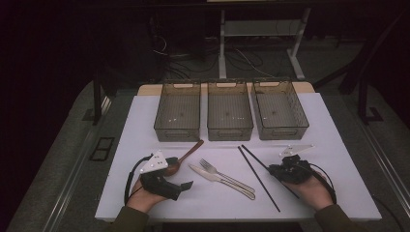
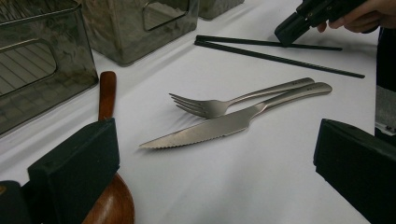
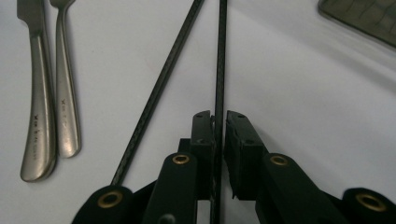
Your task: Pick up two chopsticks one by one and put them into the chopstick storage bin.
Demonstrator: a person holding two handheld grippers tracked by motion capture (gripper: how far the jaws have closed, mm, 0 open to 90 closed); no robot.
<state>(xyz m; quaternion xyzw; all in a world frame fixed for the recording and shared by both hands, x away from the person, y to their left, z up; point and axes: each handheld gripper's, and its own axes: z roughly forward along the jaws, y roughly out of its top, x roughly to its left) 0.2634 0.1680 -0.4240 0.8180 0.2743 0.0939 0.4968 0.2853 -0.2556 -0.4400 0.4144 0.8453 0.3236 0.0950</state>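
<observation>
Two black chopsticks lie on the white table right of centre. My right gripper (image 1: 272,169) (image 3: 218,135) is shut on the right-hand chopstick (image 3: 220,56) (image 1: 252,154), low over the table. The other chopstick (image 3: 161,88) (image 1: 259,180) lies loose just left of it. My left gripper (image 1: 180,173) (image 2: 215,172) rests open at the front left. A wooden spoon (image 1: 187,153) lies by its left jaw, with the bowl (image 2: 112,205) under that pad. Between the grippers lie a steel fork (image 1: 227,175) (image 2: 233,102) and a knife (image 1: 217,178) (image 2: 215,128), side by side.
Three smoky see-through bins stand in a row at the back of the table: left (image 1: 177,131), middle (image 1: 229,131), right (image 1: 283,131). A corner of one bin (image 3: 364,18) is at the top right of the right gripper view. The table's front edge is near both hands.
</observation>
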